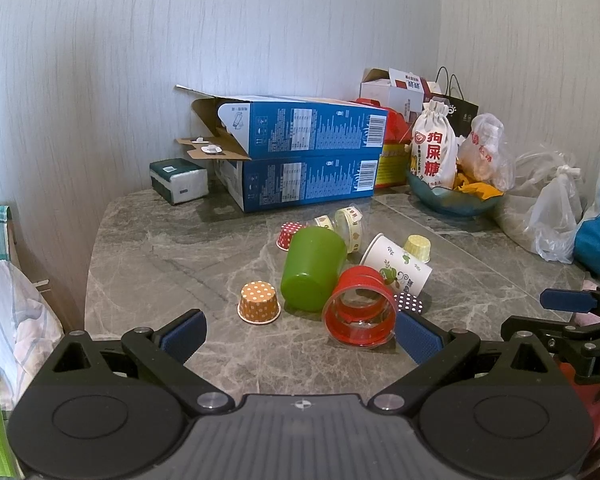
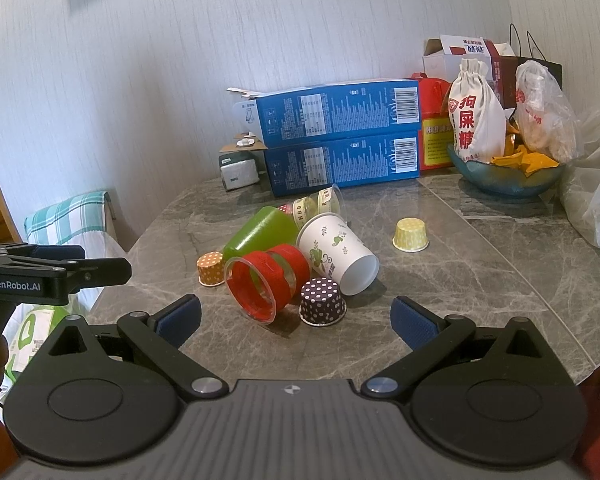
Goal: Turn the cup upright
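Both claws spread apart, empty. Left claw (image 1: 300, 334) view hides most of the purple dotted cup (image 1: 409, 303); right claw (image 2: 296, 318) view shows it whole (image 2: 323, 301), inverted on the desk (image 2: 480, 280).

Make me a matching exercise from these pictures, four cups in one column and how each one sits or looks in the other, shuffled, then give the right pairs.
Things:
1. green cup
2. white paper cup
3. yellow cupcake liner
4. red-banded clear cup

States:
A. stands apart, mouth down
B. on its side, leaf print
C. on its side, see-through wall
D. on its side, plain solid colour

Pairs: 1-D, 2-B, 3-A, 4-C
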### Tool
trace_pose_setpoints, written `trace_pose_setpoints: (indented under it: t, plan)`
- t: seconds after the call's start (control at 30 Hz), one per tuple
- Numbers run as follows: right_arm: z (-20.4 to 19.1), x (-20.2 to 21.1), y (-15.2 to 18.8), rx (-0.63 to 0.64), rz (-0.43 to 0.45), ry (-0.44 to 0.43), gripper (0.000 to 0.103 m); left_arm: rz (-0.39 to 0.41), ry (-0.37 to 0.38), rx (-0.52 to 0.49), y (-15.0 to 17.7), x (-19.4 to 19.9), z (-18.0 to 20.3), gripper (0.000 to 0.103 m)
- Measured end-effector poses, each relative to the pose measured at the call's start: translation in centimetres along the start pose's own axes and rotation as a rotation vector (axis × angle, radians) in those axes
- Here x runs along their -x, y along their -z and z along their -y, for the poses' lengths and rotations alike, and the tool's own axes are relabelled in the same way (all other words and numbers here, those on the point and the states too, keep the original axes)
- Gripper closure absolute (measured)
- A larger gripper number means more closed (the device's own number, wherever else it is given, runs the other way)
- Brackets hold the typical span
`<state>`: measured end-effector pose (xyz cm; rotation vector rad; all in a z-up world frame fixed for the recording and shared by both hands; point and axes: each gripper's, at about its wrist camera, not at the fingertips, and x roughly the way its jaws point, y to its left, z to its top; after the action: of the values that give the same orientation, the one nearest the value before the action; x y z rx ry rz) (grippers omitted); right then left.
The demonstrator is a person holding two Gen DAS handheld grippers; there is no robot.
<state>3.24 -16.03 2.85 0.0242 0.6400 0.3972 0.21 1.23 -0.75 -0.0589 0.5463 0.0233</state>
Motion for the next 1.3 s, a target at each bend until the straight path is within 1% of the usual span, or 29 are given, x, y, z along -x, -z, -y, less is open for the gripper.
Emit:
trace_pose_setpoints:
  t: [0.6, 0.83, 0.9, 0.97, 1.0, 1.03, 1.1, 1.13, 1.17, 1.23, 1.3]
  plan:
    - [0.0, 0.0, 0.0, 0.001, 0.001, 0.001, 0.001, 0.003, 0.006, 0.005, 0.0, 0.1, 0.0, 0.001]
    - [-0.3, 0.7, -0.1, 0.004, 0.005, 0.009, 0.001, 0.009, 0.007, 0.002, 0.0, 0.5, 0.2, 0.001]
    - [-0.4, 1.0, -0.1, 0.006, 0.004, 0.007, 0.001, 0.031, -0.005, -0.014, 0.0, 1.0, 0.4, 0.001]
    - [-0.5, 1.1, -0.2, 0.01, 0.004, 0.0, 0.001, 0.08, -0.035, -0.038, 0.1, 1.6, 0.6, 0.001]
    - [-0.6, 1.2, -0.2, 0.016, 0.006, -0.004, 0.001, 0.097, -0.027, -0.039, 0.1, 1.8, 0.6, 0.0]
    - [-0.6, 1.3, -0.3, 0.023, 0.013, -0.008, 0.001, 0.106, 0.001, -0.032, 0.0, 1.8, 0.4, 0.0]
    - [-0.5, 1.3, -0.5, 0.026, 0.032, -0.015, 0.001, 0.107, 0.085, -0.015, -0.2, 1.5, -0.2, 0.0]
    - [-0.4, 1.2, -0.5, 0.027, 0.034, -0.025, 0.001, 0.089, 0.115, -0.014, -0.2, 1.2, -0.3, 0.0]
    - [-0.5, 1.0, -0.5, 0.032, 0.035, -0.031, 0.001, 0.052, 0.133, -0.024, -0.1, 0.8, -0.3, 0.0]
    - [-0.5, 0.4, -0.5, 0.052, 0.043, -0.034, 0.001, 0.02, 0.132, -0.043, 0.4, 0.2, -0.1, 0.0]
    - [-0.7, -0.9, -1.0, 0.093, -0.012, -0.025, 0.001, 0.004, 0.123, -0.035, 0.8, -0.3, -0.5, 0.0]
